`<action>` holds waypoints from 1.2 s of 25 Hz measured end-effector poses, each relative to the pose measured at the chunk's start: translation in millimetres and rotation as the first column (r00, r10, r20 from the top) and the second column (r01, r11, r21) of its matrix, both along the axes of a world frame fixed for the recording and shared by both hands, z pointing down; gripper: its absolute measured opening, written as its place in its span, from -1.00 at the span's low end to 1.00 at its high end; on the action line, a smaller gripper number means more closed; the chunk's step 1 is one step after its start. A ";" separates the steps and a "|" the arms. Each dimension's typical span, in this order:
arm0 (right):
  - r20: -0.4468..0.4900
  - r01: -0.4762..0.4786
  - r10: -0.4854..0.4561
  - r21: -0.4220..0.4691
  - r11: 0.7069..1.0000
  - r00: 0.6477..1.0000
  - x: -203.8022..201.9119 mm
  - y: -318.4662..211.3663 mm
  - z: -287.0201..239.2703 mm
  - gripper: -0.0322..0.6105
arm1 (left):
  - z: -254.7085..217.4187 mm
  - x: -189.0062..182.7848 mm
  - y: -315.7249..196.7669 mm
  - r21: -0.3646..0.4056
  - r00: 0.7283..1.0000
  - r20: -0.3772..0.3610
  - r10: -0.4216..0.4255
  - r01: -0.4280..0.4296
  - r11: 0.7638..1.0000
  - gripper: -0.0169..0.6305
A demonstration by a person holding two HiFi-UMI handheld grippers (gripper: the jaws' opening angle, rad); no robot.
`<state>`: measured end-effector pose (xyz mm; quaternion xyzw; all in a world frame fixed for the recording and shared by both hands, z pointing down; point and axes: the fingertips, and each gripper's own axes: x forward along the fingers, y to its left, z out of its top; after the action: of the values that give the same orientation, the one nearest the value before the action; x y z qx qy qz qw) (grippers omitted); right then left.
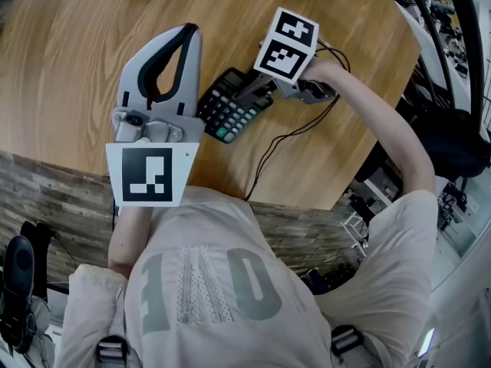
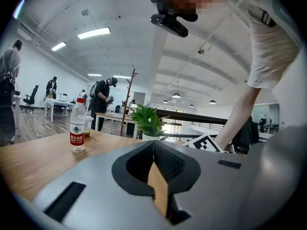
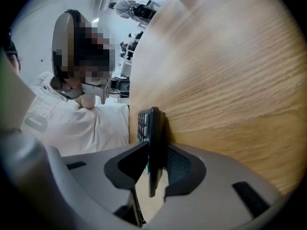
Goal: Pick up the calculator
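Right gripper (image 3: 154, 147) tilts downward, its fingers (image 3: 182, 166) clamping the calculator (image 3: 152, 123).

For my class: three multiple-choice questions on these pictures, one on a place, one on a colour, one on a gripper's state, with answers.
1. The calculator lies: A on the wooden table, right of the left gripper; B left of that gripper; C between its jaws.
2. The water bottle has a cap coloured: A blue; B green; C red.
3. The right gripper is: A open above the calculator; B shut on the calculator; C shut, empty.
Answers: 1 A, the head view shows it there. 2 C, seen in the left gripper view. 3 B, it clamps the calculator.
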<state>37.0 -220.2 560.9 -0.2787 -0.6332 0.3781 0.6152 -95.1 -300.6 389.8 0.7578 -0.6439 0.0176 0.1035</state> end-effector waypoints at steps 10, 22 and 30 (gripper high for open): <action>-0.014 0.011 -0.008 0.211 0.977 1.000 -4.4 -2.0 -21.5 -0.60 | -19.3 5.8 3.3 0.046 1.000 0.025 0.017 -0.018 0.999 -0.92; 0.357 -0.318 0.141 0.505 0.803 0.923 -48.7 -25.0 -139.2 -0.60 | -96.2 18.0 38.1 0.221 0.999 -0.009 0.032 -0.029 0.975 -0.92; 0.753 -0.746 0.194 0.513 0.426 0.629 -72.5 -44.8 -253.6 -0.60 | -167.8 25.9 68.3 0.389 0.996 0.087 0.007 -0.040 0.920 -0.92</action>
<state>-35.5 -265.1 307.2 0.1268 -0.9395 0.1128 0.2975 -69.2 -232.3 222.0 0.7695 -0.6292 -0.0781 -0.0770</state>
